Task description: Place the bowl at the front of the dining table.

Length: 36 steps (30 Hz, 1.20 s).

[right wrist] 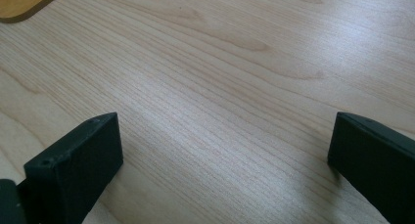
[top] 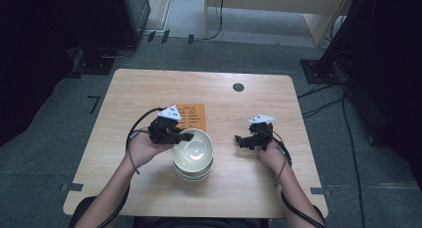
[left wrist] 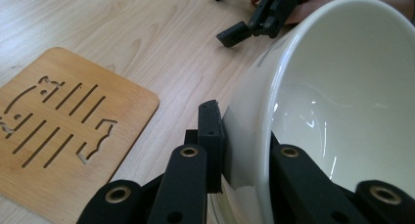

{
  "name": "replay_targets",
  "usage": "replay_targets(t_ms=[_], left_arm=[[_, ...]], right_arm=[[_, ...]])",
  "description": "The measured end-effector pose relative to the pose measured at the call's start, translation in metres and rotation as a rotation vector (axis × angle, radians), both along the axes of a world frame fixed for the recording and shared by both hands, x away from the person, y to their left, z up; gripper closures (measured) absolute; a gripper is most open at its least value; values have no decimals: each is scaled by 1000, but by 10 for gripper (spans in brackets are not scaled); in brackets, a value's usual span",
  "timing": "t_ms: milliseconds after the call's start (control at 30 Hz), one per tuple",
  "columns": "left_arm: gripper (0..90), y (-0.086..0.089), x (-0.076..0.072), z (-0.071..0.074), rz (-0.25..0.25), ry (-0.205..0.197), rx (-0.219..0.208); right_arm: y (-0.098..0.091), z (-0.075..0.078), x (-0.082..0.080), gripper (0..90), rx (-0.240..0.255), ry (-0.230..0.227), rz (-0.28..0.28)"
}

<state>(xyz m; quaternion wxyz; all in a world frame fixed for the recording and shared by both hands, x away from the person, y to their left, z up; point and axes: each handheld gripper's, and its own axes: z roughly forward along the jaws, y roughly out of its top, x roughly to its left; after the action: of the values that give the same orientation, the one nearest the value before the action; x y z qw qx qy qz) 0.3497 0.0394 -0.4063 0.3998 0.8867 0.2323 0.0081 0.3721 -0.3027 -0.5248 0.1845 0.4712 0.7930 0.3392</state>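
Note:
A white bowl tops a short stack of bowls at the middle of the wooden table. My left gripper is shut on the top bowl's left rim. In the left gripper view one pad presses the outside of the bowl and the other jaw sits inside; the bowl is tilted. My right gripper rests to the right of the stack, open, apart from the bowls. Its jaws stand wide over bare wood.
An orange wooden trivet with cut-out slots lies flat just behind the bowls, seen close in the left gripper view. A dark round grommet sits near the table's far edge. Cables trail from both grippers toward the person.

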Motion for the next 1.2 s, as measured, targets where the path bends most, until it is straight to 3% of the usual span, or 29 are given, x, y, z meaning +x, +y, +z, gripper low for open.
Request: replay_targets(t_ms=[600, 1200], left_arm=[[824, 14, 6, 7, 23, 42, -66], [820, 25, 13, 7, 59, 62, -89]], right_arm=[[0, 0, 0, 0, 0, 0, 0], [0, 0, 0, 0, 0, 0, 0]])
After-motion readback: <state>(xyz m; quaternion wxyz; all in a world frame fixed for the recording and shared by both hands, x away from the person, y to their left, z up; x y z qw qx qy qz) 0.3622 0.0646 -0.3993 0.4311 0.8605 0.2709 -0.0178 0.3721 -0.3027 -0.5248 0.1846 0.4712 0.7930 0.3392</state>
